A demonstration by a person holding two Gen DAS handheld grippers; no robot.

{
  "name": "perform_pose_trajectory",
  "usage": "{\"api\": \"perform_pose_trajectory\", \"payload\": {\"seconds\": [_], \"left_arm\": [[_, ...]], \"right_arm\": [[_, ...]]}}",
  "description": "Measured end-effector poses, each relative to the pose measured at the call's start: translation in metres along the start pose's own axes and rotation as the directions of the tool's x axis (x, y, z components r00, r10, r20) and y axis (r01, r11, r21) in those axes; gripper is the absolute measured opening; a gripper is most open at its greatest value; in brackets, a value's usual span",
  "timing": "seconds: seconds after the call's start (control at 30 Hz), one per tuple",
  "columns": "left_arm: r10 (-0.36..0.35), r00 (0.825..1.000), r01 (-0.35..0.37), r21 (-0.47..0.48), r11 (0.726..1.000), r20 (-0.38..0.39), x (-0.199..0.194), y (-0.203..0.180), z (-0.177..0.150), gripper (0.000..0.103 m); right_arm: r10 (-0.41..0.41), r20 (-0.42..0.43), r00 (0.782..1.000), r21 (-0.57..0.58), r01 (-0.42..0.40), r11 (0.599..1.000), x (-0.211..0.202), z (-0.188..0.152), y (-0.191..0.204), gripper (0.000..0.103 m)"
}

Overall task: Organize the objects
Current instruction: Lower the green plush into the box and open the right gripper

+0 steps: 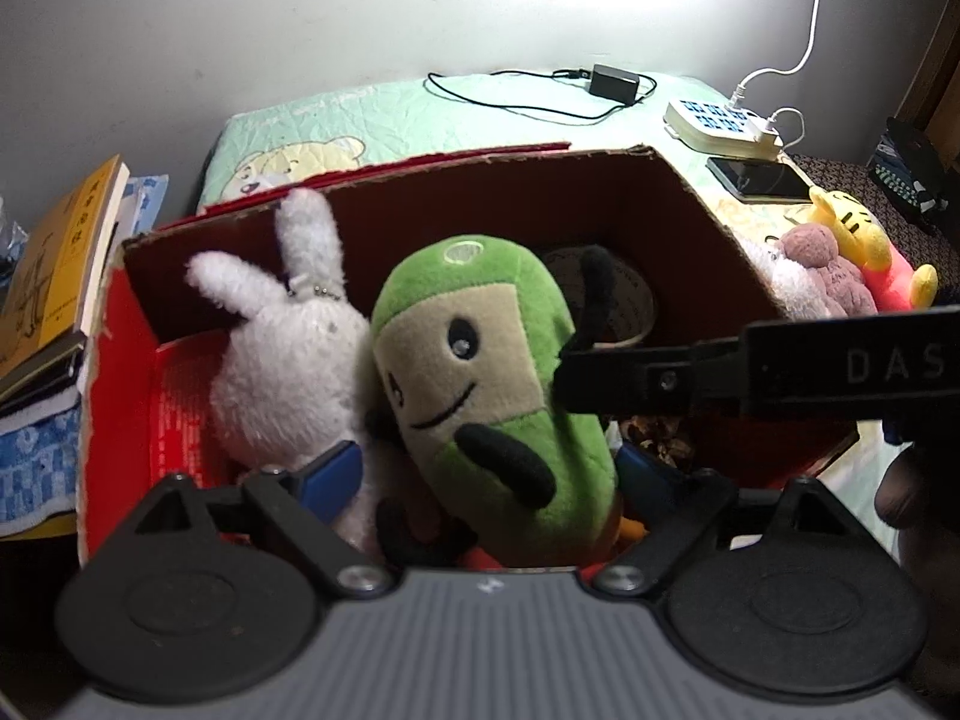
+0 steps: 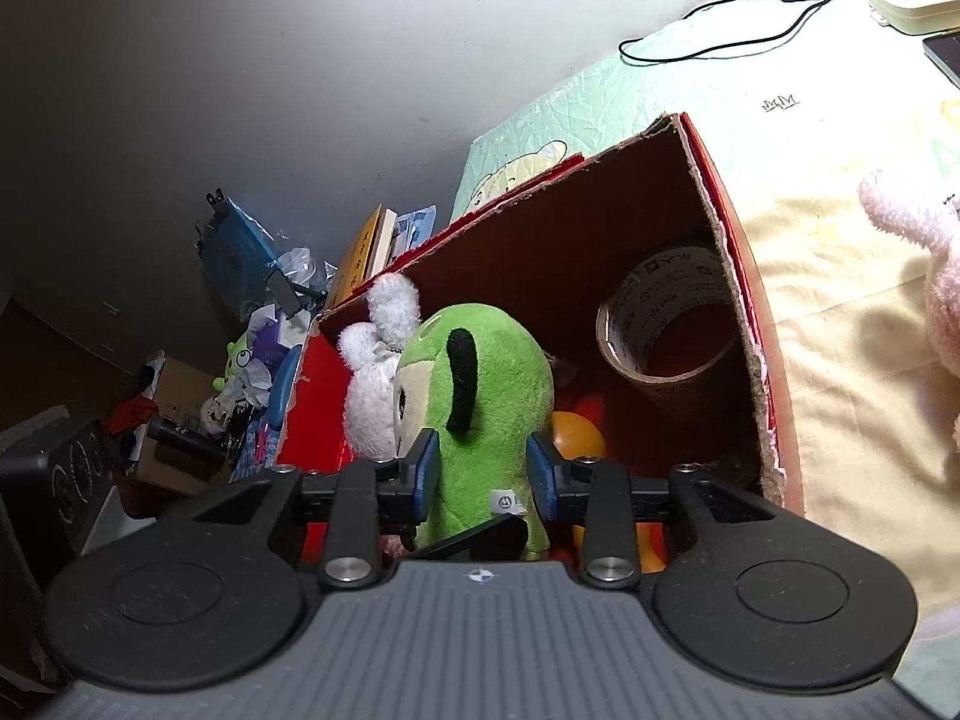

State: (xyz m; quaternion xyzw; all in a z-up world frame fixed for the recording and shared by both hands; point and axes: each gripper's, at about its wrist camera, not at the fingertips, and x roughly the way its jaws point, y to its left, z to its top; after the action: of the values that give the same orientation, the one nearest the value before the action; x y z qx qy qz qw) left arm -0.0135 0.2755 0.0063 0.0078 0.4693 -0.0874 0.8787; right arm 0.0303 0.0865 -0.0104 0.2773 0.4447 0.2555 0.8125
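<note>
Right tool [image 2: 480, 474] clamped around green plush [image 2: 480, 378]

- White power strip [image 1: 723, 123], at the far right of the mint quilted bedspread [image 1: 384, 114], with a white plug and cable rising up the wall.
- Black charger brick [image 1: 613, 83], left of the power strip, its thin black cord looped across the bedspread.
- Dark smartphone [image 1: 757, 179], lying flat just in front of the power strip.
- Yellow-covered book [image 1: 57, 252], far to the left of the power strip, leaning on a stack beside the bed.
- Blue-and-white patterned cloth [image 1: 36, 462], beneath that stack.
- Grey wall [image 1: 240, 18], behind the power strip, brightly lit above it.
- Floor clutter [image 2: 252, 360] of bags and papers, seen from the right wrist, far left of the power strip.
</note>
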Motion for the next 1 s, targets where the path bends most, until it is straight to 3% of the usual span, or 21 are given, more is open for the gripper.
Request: {"api": "perform_pose_trajectory", "payload": {"seconds": [0.23, 0.47, 0.73, 1.0], "left_arm": [[0.062, 0.998, -0.063, -0.056, 0.996, -0.008, -0.004, 0.005, 0.0, 0.096], [0.121, 0.992, -0.123, -0.09, 0.988, -0.03, -0.004, -0.002, 0.0, 0.096], [0.217, 0.976, -0.219, -0.092, 0.971, -0.029, -0.01, -0.026, 0.004, 0.097], [0.296, 0.955, -0.298, -0.098, 0.95, -0.029, -0.019, -0.055, 0.005, 0.099]], "right_arm": [[0.021, -0.036, 0.999, -0.001, -0.021, 1.0, 0.008, -0.004, 0.001, 0.028], [0.03, -0.019, 0.999, -0.022, -0.031, 0.999, -0.009, -0.005, 0.0, 0.031], [-0.001, 0.03, 1.0, -0.144, 0.005, 0.99, -0.031, -0.006, 0.004, 0.034], [-0.011, 0.044, 0.999, -0.175, 0.019, 0.984, -0.049, -0.002, -0.005, 0.041]]}}
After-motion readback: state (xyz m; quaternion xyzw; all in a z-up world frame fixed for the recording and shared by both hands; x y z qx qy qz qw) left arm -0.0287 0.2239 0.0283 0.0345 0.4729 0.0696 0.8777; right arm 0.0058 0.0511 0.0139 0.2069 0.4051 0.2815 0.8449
